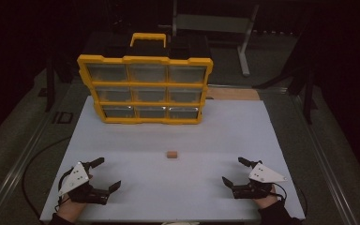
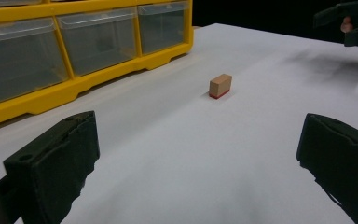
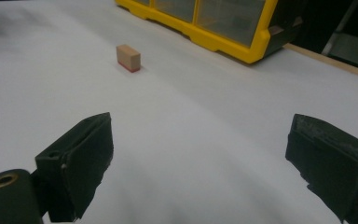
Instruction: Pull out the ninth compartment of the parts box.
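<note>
From the high view, the block sits alone on the white counter, out in the open middle, well short of the yellow organizer standing upright at the far edge. The left tool and right tool rest low near the front corners, one to each side of the block and well apart from it. Both are spread wide with nothing in them, a ready stance, I'd say, with either hand free to go in.

Over to the left gripper view: the block lies ahead and a touch right between the two black jaws, which stand far apart and empty. It's a small tan brick with a thin red strip along its base, lying flat on that red side. The organizer's clear drawers run along the left, all closed as far as I can tell. The right tool and its hand peek in at the top right.

Now the right gripper view: jaws wide again, nothing held. The block is up and left, red edge down, plain wood-coloured faces, sharp corners — an easy, square thing to pinch across its short sides, I'd judge. The organizer lies beyond it.
</note>
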`<action>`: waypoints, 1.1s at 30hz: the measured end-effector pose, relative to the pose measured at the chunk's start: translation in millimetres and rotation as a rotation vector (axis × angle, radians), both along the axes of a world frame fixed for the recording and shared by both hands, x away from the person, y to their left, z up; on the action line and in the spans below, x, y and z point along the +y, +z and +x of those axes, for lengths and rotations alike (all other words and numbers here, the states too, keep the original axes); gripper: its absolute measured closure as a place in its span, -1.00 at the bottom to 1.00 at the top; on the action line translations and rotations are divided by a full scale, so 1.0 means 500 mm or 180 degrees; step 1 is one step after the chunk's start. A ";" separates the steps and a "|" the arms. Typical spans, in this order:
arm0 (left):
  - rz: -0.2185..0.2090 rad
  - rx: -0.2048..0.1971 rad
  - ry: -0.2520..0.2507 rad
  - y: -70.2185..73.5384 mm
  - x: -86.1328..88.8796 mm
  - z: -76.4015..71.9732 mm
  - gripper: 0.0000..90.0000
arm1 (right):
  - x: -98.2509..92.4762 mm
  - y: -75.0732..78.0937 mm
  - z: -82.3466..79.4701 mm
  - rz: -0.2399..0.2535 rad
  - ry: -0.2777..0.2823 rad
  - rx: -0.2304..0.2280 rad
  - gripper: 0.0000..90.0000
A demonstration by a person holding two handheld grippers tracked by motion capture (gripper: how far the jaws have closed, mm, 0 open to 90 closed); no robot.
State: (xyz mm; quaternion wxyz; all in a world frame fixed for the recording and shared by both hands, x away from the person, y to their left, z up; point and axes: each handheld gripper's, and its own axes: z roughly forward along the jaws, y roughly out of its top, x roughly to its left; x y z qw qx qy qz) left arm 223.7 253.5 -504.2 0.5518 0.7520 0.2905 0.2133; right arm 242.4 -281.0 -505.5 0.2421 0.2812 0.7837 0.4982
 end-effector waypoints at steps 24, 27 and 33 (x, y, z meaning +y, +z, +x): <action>0.0012 0.0062 0.0001 0.002 -0.003 -0.004 -1.00 | 0.026 0.004 -0.009 -0.0276 0.0183 0.0018 -0.83; 0.0045 0.0055 -0.0018 0.001 -0.005 -0.006 -1.00 | 0.029 0.006 -0.010 -0.0333 0.0184 0.0030 -0.83; 0.0045 0.0055 -0.0037 0.002 -0.006 -0.007 -1.00 | 0.035 0.010 -0.013 -0.0353 0.0221 0.0023 -0.83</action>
